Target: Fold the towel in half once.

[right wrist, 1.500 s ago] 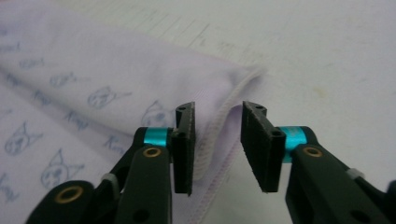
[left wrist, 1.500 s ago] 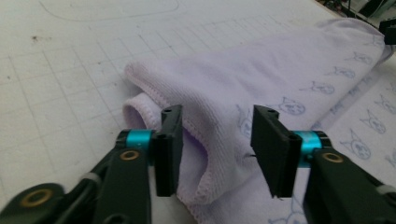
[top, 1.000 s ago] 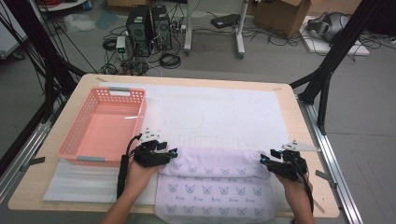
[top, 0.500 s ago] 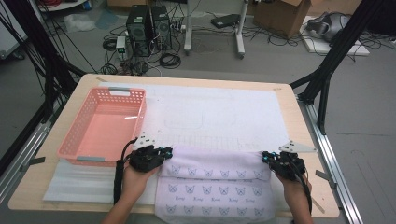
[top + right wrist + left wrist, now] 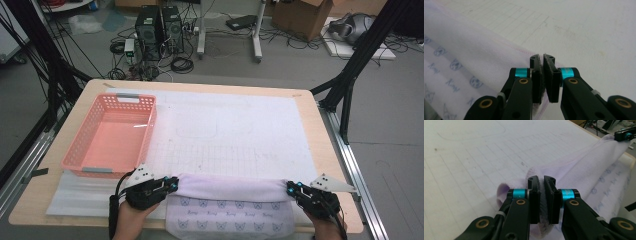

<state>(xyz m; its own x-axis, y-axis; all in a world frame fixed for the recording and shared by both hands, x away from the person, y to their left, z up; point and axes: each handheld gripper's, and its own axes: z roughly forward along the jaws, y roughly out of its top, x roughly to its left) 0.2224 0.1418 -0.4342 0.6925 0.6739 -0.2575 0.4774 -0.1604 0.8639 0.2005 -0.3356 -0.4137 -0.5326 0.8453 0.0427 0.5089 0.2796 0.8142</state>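
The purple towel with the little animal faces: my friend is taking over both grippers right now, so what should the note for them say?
Left gripper: shut on the left corner of the purple towel.
Right gripper: shut on the towel's right corner.
Where things are: the towel lies at the near edge of the white grid mat, stretched between the two grippers; its far edge is rolled back toward the person, plain side up, printed side showing below. The pink basket sits on the left side of the table.
Done: both corners gripped, the fold begun.
Left: probably carry the fold through and lay it flat; later folds and where the towel finally goes can't be told.
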